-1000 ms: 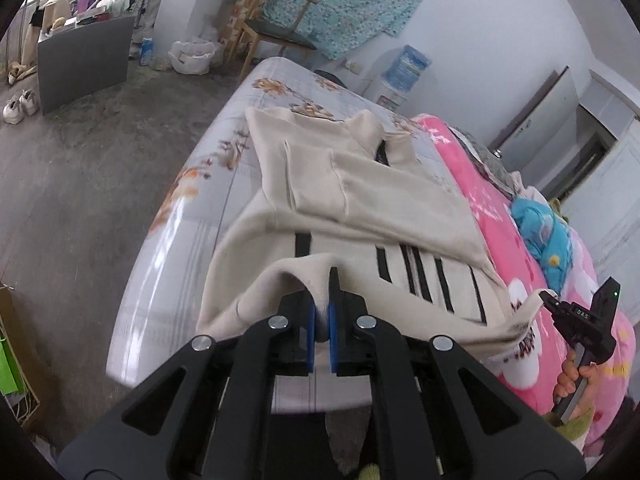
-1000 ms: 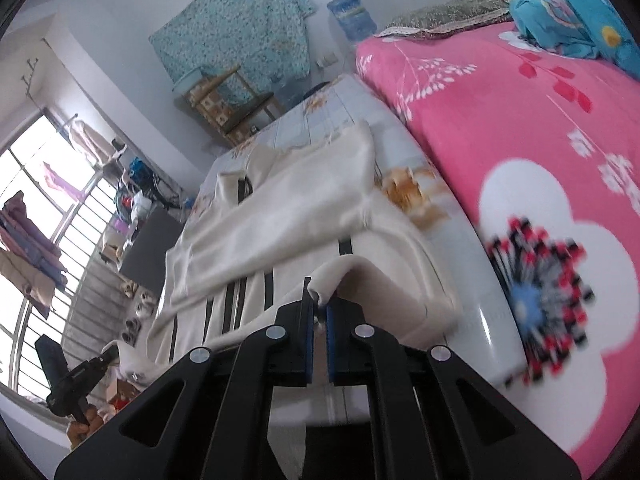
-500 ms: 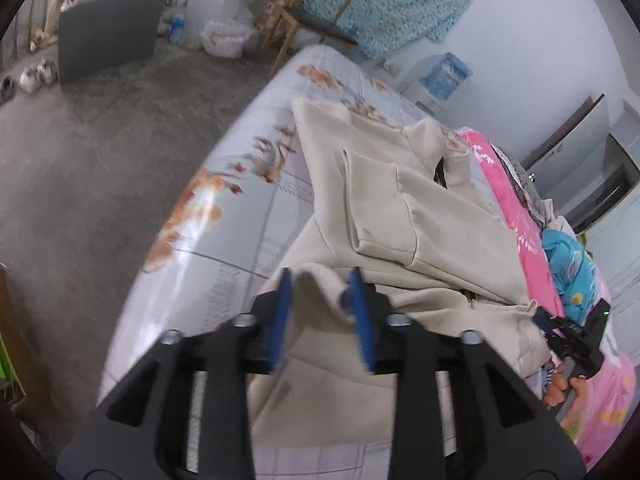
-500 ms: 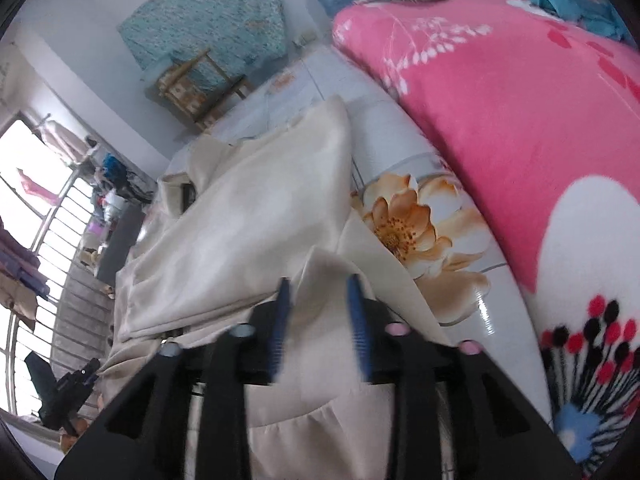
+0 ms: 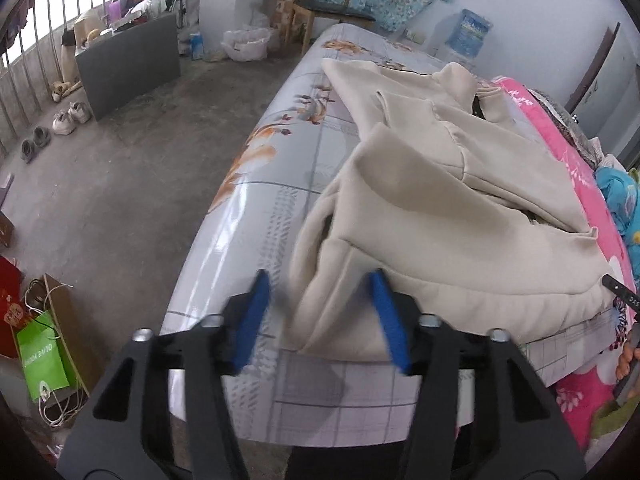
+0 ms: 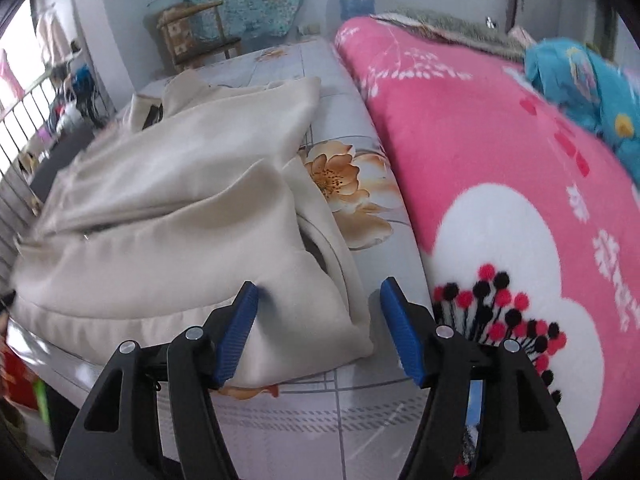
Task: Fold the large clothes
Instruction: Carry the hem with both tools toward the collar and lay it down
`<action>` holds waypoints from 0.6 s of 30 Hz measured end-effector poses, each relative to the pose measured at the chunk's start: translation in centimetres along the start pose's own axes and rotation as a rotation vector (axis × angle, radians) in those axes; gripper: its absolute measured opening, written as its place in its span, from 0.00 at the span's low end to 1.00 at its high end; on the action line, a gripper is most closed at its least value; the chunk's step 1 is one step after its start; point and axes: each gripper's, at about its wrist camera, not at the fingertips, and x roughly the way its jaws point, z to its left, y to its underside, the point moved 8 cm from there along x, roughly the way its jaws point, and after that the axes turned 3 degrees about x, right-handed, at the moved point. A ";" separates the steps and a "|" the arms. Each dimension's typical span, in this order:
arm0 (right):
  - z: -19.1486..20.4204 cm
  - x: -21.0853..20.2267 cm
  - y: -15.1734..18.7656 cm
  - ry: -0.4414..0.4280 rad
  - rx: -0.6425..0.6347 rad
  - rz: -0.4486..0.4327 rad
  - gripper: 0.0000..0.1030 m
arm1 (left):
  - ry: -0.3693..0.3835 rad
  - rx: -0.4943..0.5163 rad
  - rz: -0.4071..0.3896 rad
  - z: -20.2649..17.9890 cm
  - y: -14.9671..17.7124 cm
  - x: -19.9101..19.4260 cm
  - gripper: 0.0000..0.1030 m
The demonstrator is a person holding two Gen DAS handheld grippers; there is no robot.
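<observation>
A cream garment (image 5: 440, 220) lies folded on the flower-printed sheet (image 5: 272, 184) of a bed, its lower part doubled over the upper. My left gripper (image 5: 320, 316) hangs over the near left corner of the fold. Its jaws are opening, and the loose cloth between its blue pads (image 5: 256, 316) is not pressed. In the right wrist view the same garment (image 6: 160, 208) fills the left half. My right gripper (image 6: 320, 328) stands over the near right corner with its jaws opening. The fabric there lies between them, and only the left pad (image 6: 238, 328) brushes it.
A pink blanket (image 6: 500, 160) with a white flower covers the bed right of the garment, and a blue quilt (image 6: 580, 80) lies beyond it. Left of the bed is concrete floor with a grey board (image 5: 128, 68), shoes (image 5: 68, 118) and a green bag (image 5: 44, 356). A wooden chair (image 5: 320, 4) stands at the far end.
Both grippers were shut on the garment's hem and have opened. They came down and forward, laying the hem over the garment, so the black-striped side is now covered.
</observation>
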 end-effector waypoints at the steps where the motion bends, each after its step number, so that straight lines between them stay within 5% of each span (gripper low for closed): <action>1: 0.4 0.2 0.0 0.020 -0.027 -0.001 0.44 | -0.008 -0.003 -0.003 -0.2 0.0 0.2 0.34; 5: 1.5 0.1 0.2 0.047 -0.084 0.005 0.15 | -0.068 0.064 -0.032 -1.0 -0.2 0.0 0.11; 11: 1.4 -4.5 -0.6 -0.015 -0.034 -0.057 0.12 | 0.008 0.067 -0.073 -1.3 -0.3 -4.9 0.07; 15: 0.5 -5.4 0.7 -0.066 0.012 -0.017 0.13 | 0.036 0.035 -0.004 -0.3 1.8 -5.4 0.08; 18: -1.2 -3.5 2.2 -0.028 0.046 0.046 0.26 | 0.033 -0.005 0.078 1.3 3.6 -3.3 0.16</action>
